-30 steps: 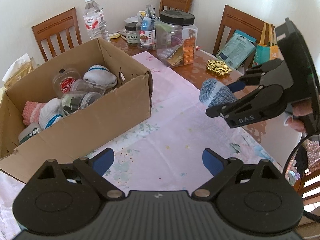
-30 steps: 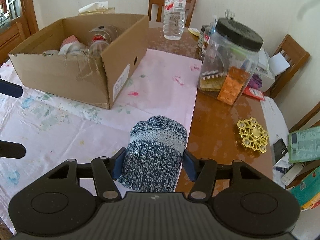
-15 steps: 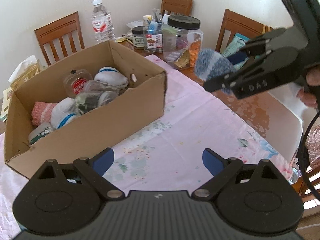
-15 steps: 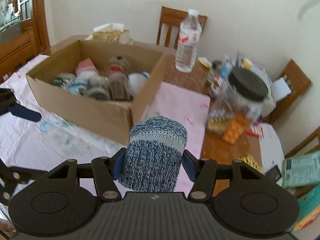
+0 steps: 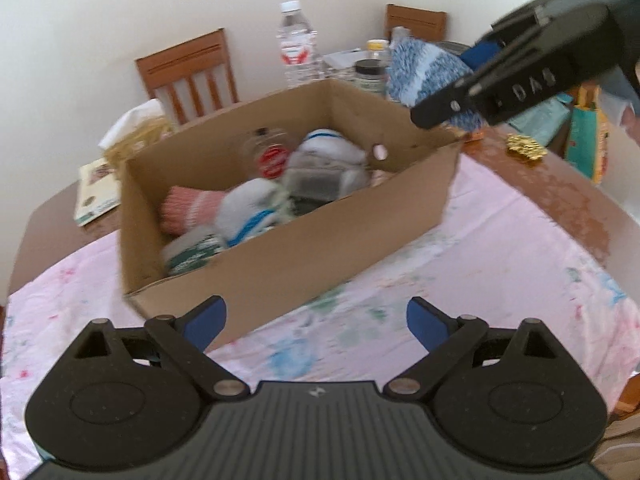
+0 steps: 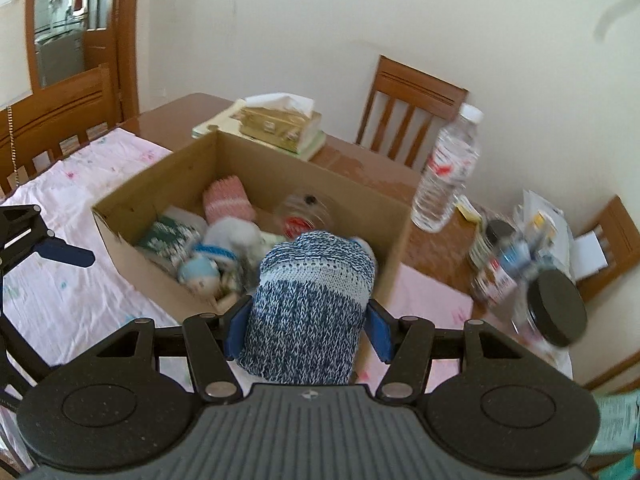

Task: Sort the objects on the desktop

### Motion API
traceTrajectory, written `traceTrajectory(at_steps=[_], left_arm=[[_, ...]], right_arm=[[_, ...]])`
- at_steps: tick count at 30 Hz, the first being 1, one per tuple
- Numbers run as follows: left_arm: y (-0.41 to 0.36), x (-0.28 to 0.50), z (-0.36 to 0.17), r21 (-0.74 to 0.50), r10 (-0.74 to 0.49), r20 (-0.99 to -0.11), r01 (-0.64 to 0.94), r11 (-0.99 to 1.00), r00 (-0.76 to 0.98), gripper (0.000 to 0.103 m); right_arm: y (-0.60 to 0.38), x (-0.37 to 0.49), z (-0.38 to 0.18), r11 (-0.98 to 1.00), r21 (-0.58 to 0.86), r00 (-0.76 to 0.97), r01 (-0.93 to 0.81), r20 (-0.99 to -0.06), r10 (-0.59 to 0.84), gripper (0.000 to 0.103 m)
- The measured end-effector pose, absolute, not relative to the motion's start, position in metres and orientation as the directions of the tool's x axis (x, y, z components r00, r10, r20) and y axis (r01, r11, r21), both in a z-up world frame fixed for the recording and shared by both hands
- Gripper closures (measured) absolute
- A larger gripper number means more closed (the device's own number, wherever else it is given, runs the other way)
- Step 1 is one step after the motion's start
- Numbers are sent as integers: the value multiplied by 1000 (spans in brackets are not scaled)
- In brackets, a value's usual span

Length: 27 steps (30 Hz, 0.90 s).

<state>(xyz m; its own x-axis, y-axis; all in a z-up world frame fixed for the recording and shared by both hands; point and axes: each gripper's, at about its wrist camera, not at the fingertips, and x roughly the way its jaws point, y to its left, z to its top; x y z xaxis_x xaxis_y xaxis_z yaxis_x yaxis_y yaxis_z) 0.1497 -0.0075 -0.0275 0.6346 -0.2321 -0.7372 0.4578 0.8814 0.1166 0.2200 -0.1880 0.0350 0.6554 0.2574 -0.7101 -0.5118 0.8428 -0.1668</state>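
A rolled blue-and-white knit sock [image 6: 308, 304] is clamped between the blue pads of my right gripper [image 6: 306, 330], held in the air above the near right corner of the cardboard box [image 6: 132, 248]. The left wrist view shows the same sock [image 5: 420, 76] and the right gripper [image 5: 472, 92] over the box's [image 5: 320, 248] far right corner. Inside the box lie a pink sock [image 5: 188, 208], white socks [image 5: 252, 208] and clear plastic containers [image 5: 272, 152]. My left gripper [image 5: 316, 322] hangs open and empty in front of the box's near wall.
A pink floral tablecloth [image 5: 460, 272] covers the wooden table. Behind the box stand a water bottle [image 6: 446, 172], a tissue box [image 6: 280, 122] and jars [image 6: 556, 308]. A gold ornament [image 5: 524, 146] lies at the right. Wooden chairs [image 6: 412, 108] ring the table.
My right gripper has carried the sock up and left, from above the tablecloth to over the box's corner. The left gripper has drawn closer to the box, still open.
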Motion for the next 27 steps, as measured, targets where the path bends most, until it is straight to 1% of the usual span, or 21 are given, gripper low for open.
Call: traceTrajectory(at_steps=[3,7,9,11,12,13,15,17,19,23,27], left_arm=[[6,150,-27,108,-225,-736,439,892,639,4],[21,154,-25,63,-225,-744,402,913,629,4],[29,156,-24,42,-225,-747,381,924,626,4],[37,158,-23,33,-215,-749,359,933,627,4],[40,159,-23,31,-210,-750,350,936,628,4],[44,160,-22,31,-203,-750,340,940,630,4],[49,162,-21,31,-191,-751,323,946,632,4],[54,163,-19,27,-185,-748,308,951,638,4],[57,164,-17,29,-179,-745,299,954,642,4],[59,168,-11,35,-154,-746,269,962,648,4],[59,170,-5,36,-132,-752,240,970,646,4]], right_arm=[[-170,229,38,828,-171,650,-534,-709,273,39],[-146,239,41,809,-169,642,-563,-706,299,39],[-134,243,44,801,-161,637,-576,-703,317,36],[-124,244,47,794,-159,637,-586,-696,331,27],[-119,244,48,796,-163,642,-583,-692,329,16],[-116,243,49,798,-163,644,-581,-692,328,9],[-111,244,50,806,-157,638,-571,-703,315,4],[-109,244,48,815,-165,635,-555,-716,288,3],[-108,243,48,829,-168,631,-534,-732,258,0],[-113,240,46,868,-157,611,-471,-768,192,0],[-122,237,40,918,-143,587,-371,-802,112,0]])
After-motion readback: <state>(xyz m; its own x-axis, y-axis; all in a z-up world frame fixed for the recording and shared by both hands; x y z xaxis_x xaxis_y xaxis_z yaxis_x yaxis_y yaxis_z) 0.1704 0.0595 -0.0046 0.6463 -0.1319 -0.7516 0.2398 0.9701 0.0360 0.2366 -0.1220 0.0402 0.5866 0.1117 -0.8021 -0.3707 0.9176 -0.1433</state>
